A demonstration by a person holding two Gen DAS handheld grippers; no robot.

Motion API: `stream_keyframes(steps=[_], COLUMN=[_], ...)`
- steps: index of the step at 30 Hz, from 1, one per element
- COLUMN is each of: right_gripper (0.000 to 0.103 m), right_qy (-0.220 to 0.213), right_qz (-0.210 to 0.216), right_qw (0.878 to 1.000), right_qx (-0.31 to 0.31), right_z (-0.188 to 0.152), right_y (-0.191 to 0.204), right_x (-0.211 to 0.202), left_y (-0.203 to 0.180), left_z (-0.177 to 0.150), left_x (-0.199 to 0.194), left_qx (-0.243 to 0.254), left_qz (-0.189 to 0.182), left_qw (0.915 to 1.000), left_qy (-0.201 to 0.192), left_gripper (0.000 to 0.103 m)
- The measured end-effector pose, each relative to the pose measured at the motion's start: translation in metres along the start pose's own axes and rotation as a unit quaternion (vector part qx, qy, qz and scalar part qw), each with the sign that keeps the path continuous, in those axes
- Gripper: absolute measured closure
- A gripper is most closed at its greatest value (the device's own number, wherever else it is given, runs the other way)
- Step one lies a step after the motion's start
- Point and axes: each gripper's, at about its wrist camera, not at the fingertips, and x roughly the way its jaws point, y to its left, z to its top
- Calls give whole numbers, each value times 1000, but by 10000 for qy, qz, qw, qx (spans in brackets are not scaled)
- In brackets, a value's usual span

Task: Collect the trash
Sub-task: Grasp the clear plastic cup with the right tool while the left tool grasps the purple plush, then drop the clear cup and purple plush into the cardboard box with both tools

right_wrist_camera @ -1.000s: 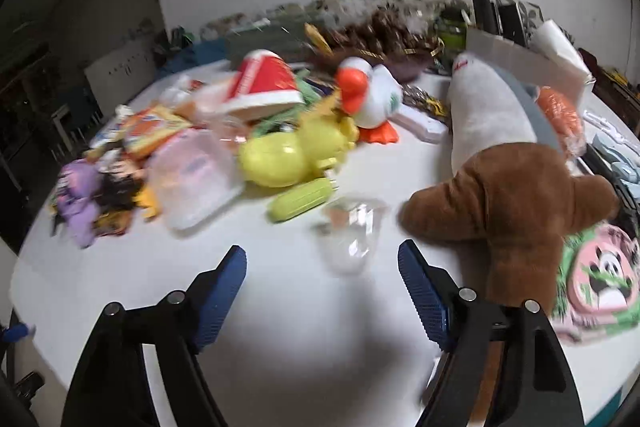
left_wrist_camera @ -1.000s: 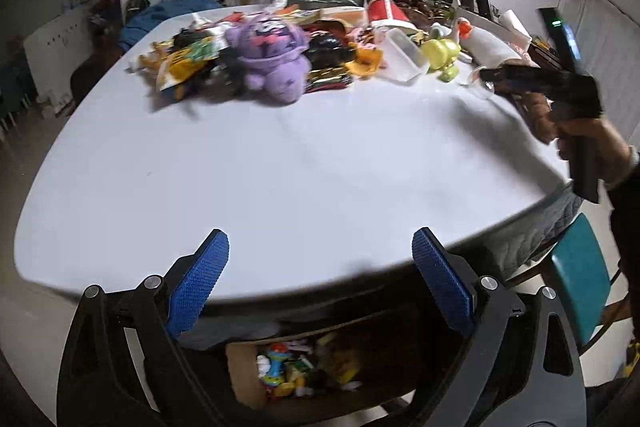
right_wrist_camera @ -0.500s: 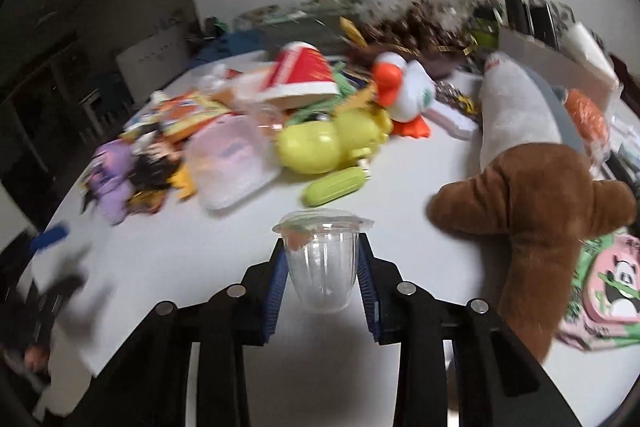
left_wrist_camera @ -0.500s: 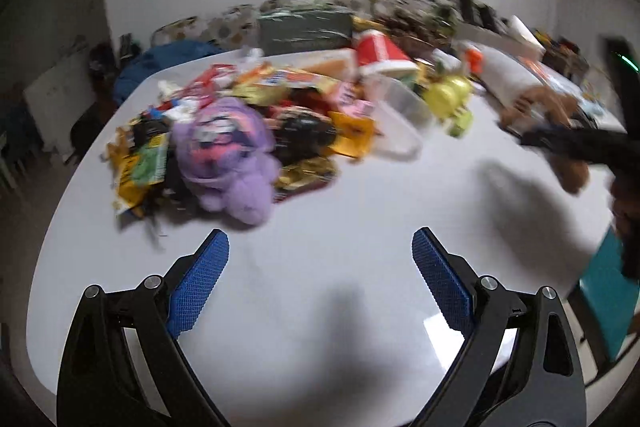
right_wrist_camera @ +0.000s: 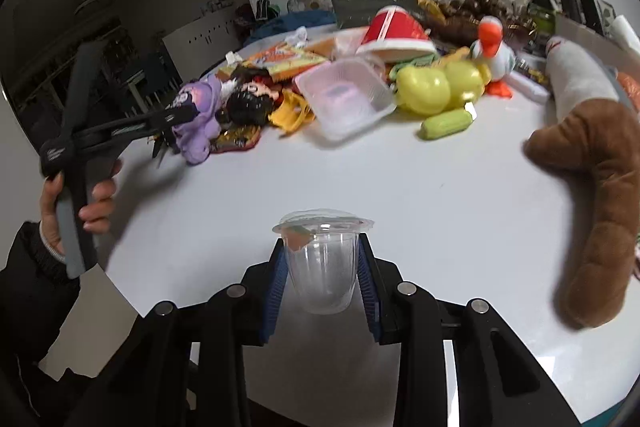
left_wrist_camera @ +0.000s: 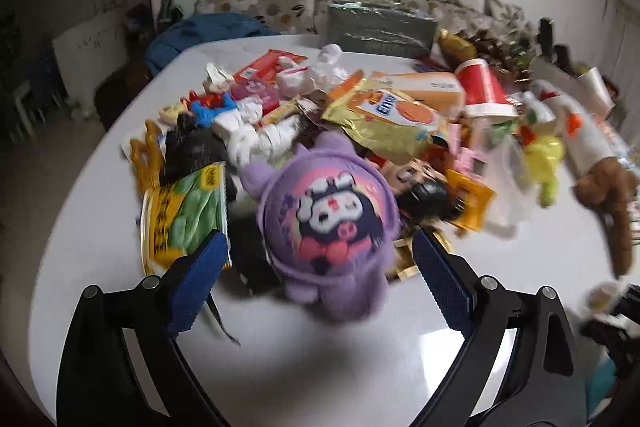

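Note:
My right gripper (right_wrist_camera: 322, 273) is shut on a clear plastic cup (right_wrist_camera: 323, 263) with a peeled lid and holds it above the white table (right_wrist_camera: 400, 187) near its front edge. My left gripper (left_wrist_camera: 318, 275) is open, its blue pads on either side of a purple plush toy (left_wrist_camera: 328, 223) at the near edge of a heap of wrappers. A green and yellow snack bag (left_wrist_camera: 184, 219) lies by the left pad. The left gripper also shows in the right wrist view (right_wrist_camera: 168, 119), next to the purple plush (right_wrist_camera: 196, 119).
The heap holds an orange snack bag (left_wrist_camera: 392, 119), a red paper cup (right_wrist_camera: 394, 31), a clear plastic tray (right_wrist_camera: 344, 99), yellow toys (right_wrist_camera: 440, 87) and a duck toy (right_wrist_camera: 494, 55). A brown plush (right_wrist_camera: 592, 187) lies at the right. Cushions (left_wrist_camera: 280, 3) line the far wall.
My left gripper has moved forward over the table to the purple plush. My right gripper closed on the clear cup and has drawn it back toward the table's front edge.

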Motion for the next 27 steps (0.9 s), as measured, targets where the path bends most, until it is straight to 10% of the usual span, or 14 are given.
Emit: stream_keyframes(steps=[9,19,27], right_gripper=[69,69,69], right_qy=[6,-338,107], right_qz=[62,351,990], right_qw=[10000,9985,9911], right_qx=[58,-242,-881], right_z=[-4,-5,-52], right_y=[5,46,113], right_x=[0,-36,-54], left_y=[20,27,28], left_z=[14,-23,-122], left_x=[27,-143,-213], left_qx=[-335,-107,411], left_qz=[-228,-882,-1139], left_qw=[9991,9910,9905], left_qy=[101,-1003,-656], left_gripper=[26,26,25])
